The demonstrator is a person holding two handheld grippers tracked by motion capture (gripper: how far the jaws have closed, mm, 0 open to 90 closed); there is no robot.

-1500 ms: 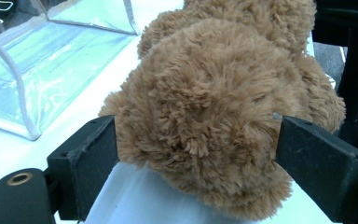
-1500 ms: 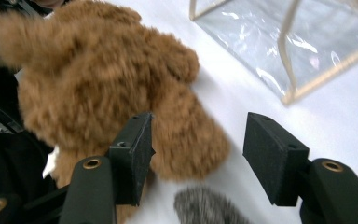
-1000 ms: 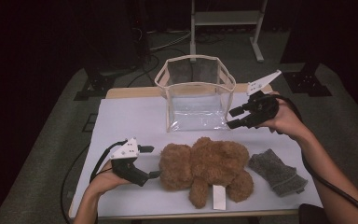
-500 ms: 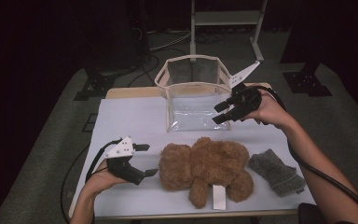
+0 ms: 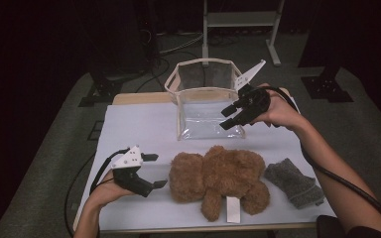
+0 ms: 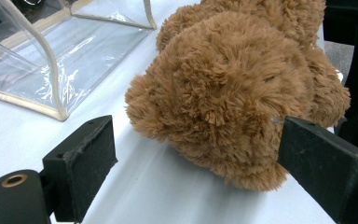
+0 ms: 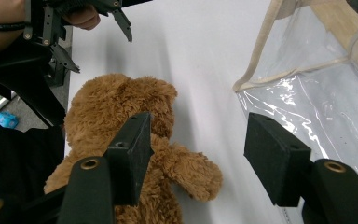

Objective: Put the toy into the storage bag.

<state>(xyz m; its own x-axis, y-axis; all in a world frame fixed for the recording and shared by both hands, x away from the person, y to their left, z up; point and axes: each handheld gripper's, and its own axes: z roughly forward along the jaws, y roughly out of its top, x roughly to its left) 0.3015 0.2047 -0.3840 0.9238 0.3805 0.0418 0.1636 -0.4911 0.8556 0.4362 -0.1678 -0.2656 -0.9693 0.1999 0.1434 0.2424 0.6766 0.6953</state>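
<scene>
Jaws parted, both grippers | fuzzy brown teddy bear | clear plastic bag

One brown teddy bear lies on the surface, along with one clear bag and one grey cloth. Two grippers are there, the left gripper and the right gripper.

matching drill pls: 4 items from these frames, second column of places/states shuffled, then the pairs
Column 1:
1. fluffy brown teddy bear
2. clear plastic bag with beige trim
3. grey knitted cloth
4. left gripper

Column 2:
A. standing open at the table's far side
B. jaws open, beside the bear's head
C. lying at the near middle
D. lying flat near the right edge

Pairs: 1-C, 2-A, 3-D, 4-B
</scene>
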